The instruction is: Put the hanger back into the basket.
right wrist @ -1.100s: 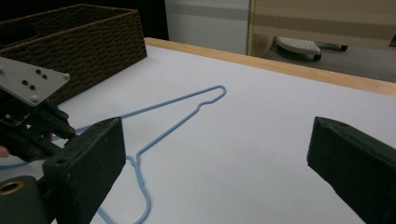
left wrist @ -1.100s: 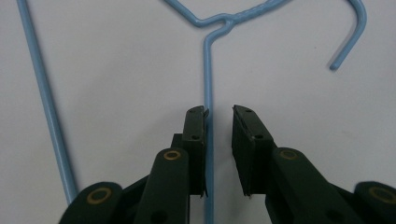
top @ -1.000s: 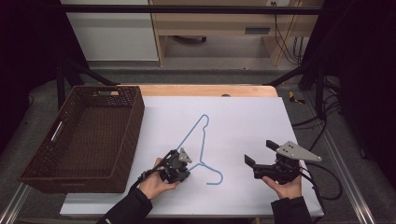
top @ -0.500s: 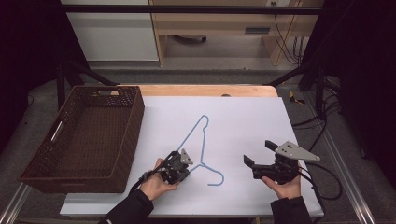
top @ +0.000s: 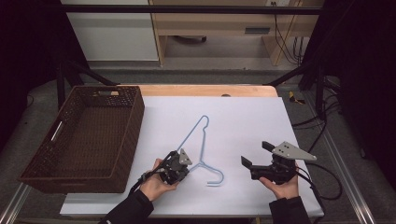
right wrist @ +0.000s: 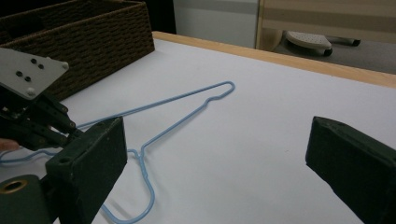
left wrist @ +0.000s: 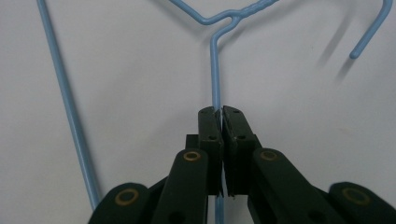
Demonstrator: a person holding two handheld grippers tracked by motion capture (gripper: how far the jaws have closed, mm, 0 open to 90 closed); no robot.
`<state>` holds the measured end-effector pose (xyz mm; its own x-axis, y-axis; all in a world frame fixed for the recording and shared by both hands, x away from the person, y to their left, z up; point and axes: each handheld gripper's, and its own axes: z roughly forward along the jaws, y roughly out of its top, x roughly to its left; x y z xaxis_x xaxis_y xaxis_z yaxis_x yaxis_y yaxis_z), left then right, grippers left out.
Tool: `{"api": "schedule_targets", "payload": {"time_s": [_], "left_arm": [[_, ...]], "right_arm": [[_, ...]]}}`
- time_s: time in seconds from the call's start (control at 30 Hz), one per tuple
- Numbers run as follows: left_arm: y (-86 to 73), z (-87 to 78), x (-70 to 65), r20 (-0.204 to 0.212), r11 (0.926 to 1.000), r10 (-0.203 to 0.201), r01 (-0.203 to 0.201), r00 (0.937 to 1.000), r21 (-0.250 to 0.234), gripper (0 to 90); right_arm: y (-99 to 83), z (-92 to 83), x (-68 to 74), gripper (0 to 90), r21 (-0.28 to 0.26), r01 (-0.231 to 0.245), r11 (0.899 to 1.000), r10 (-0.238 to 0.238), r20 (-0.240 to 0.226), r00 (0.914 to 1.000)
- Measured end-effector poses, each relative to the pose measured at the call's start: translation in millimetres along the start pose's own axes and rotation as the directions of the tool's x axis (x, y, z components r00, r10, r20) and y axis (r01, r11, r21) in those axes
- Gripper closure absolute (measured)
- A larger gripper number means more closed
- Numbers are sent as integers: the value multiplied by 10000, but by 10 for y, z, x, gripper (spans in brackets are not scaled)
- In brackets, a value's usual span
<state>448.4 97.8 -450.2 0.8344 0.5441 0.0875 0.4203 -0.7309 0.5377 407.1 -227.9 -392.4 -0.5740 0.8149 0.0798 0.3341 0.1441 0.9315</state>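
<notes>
Wire this thin makes the blue hanger [top: 198, 142] light and springy, so I expect it to flex and slip in a pinch. It lies flat on the white table [top: 243, 116], hook at 5 o'clock of the left gripper [top: 180, 163], whose jaws have just closed tight on the arm beside the neck. The right gripper [top: 254, 156] gapes wide at 3 o'clock, holding nothing

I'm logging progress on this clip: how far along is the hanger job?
Done: the left tool has just closed on the blue wire hanger, pinching one shoulder wire near the neck. In hand: that grip; the hanger lies flat on the white table. Left: probably lifting it, perhaps into the wicker basket. The right tool waits open, holding nothing.
</notes>
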Motion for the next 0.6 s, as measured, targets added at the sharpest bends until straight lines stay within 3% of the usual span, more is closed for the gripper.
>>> {"api": "schedule_targets", "payload": {"time_s": [0.33, 0.6], "left_arm": [[8, -216, 53, -1, 9967, -316, 315, 9995, -747, 871], [1, -324, 95, 34, 9935, -498, 499, 9988, -1027, 871]], "right_arm": [[-39, 84, 33, 69, 238, 62, 9997, -59, -93, 9999], [-96, 192, 62, 78, 640, 273, 9976, -259, -232, 9994]]}}
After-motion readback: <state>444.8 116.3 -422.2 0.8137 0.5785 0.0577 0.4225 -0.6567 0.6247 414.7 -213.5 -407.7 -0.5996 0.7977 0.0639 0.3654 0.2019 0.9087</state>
